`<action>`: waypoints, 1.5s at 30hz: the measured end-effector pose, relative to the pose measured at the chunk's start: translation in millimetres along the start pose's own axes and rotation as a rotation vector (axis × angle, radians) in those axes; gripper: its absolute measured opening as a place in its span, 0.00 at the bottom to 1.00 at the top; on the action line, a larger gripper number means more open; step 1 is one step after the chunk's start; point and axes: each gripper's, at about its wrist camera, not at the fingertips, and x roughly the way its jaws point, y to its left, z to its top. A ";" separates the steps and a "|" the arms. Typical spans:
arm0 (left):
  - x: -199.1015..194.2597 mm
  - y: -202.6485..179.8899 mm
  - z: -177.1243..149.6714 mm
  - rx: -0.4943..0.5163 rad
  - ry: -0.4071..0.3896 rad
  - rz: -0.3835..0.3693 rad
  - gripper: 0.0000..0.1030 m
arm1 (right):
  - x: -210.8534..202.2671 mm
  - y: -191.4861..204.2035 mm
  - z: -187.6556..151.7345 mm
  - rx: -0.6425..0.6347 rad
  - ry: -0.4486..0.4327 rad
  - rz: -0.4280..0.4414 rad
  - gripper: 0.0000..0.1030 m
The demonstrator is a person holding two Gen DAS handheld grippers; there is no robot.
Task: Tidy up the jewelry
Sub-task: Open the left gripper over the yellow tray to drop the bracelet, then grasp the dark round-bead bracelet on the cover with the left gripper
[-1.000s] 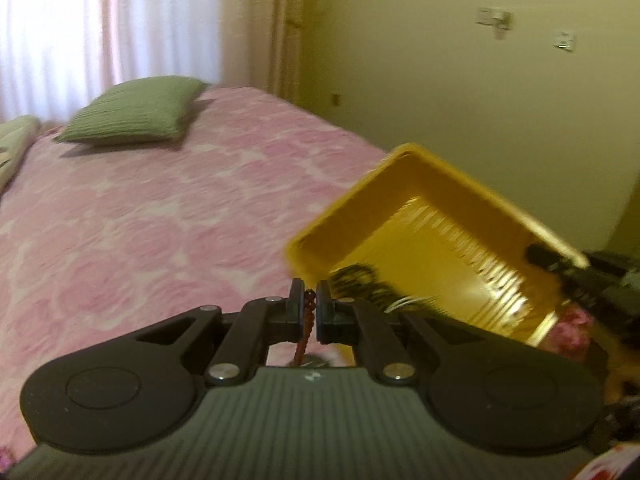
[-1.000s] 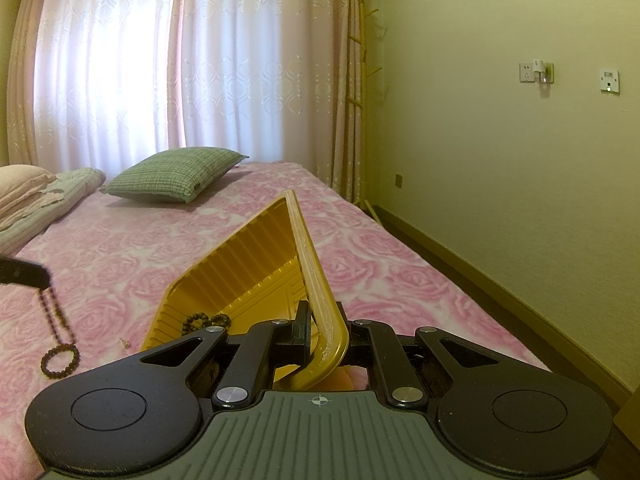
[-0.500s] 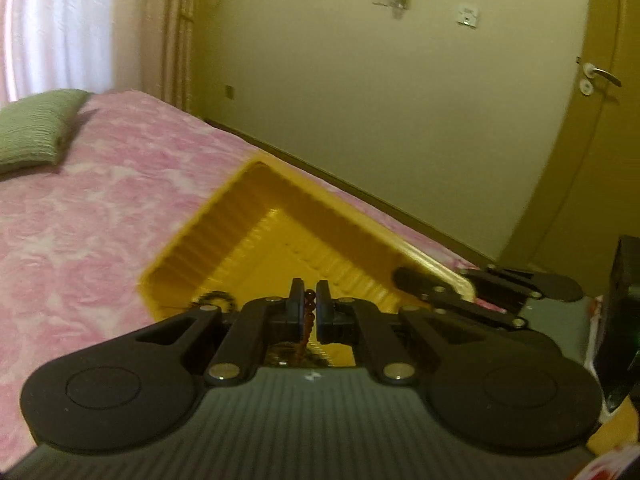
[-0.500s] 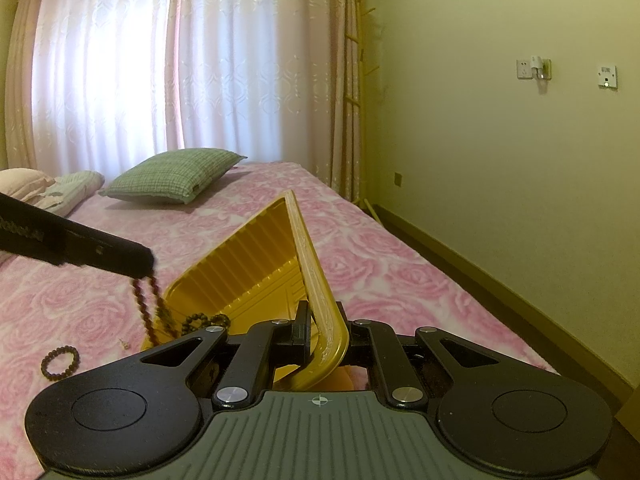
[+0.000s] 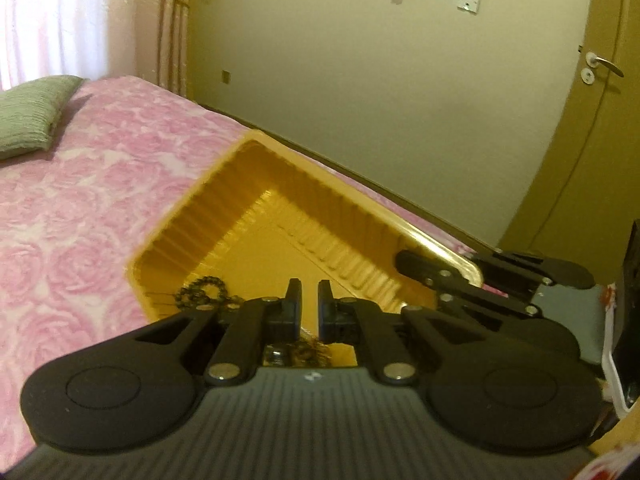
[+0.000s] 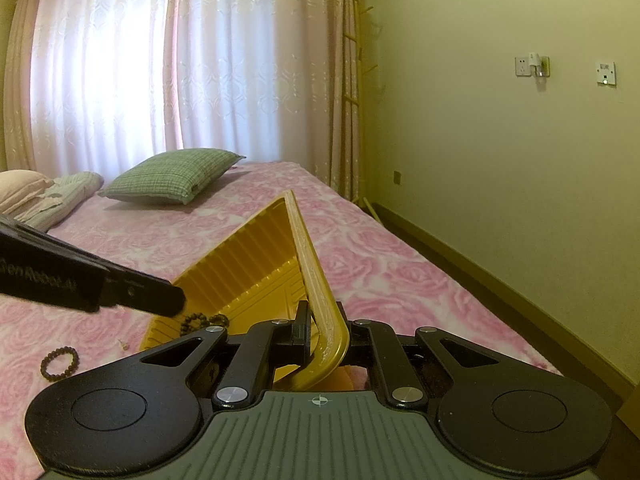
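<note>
A yellow ribbed tray is tilted up off the pink bed, with my right gripper shut on its near rim. My left gripper hovers over the tray's low corner, its jaws a narrow gap apart with nothing between them. Dark bead strands lie in that corner, and more beads show just under the left fingers. In the right wrist view the left gripper reaches in from the left above the beads. A brown bead bracelet lies on the bedspread left of the tray.
The pink rose bedspread stretches to a green pillow and folded bedding by the curtained window. A tiny pale item lies near the bracelet. The wall and a door stand to the right of the bed.
The left gripper swung right over the tray carrying a brown bead strand. The strand has dropped from between its jaws into the tray. The right gripper and the tray have not moved.
</note>
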 end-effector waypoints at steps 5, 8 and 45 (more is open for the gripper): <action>-26.5 28.5 0.7 -0.062 -0.062 0.082 0.06 | 0.3 0.2 -0.1 -0.001 0.000 0.000 0.09; -43.9 51.2 -4.8 -0.115 -0.093 0.158 0.09 | 0.4 0.1 -0.2 0.000 0.000 -0.001 0.09; -23.0 165.2 -145.4 -0.457 0.026 0.551 0.17 | 1.9 1.7 -1.5 -0.020 0.002 -0.007 0.09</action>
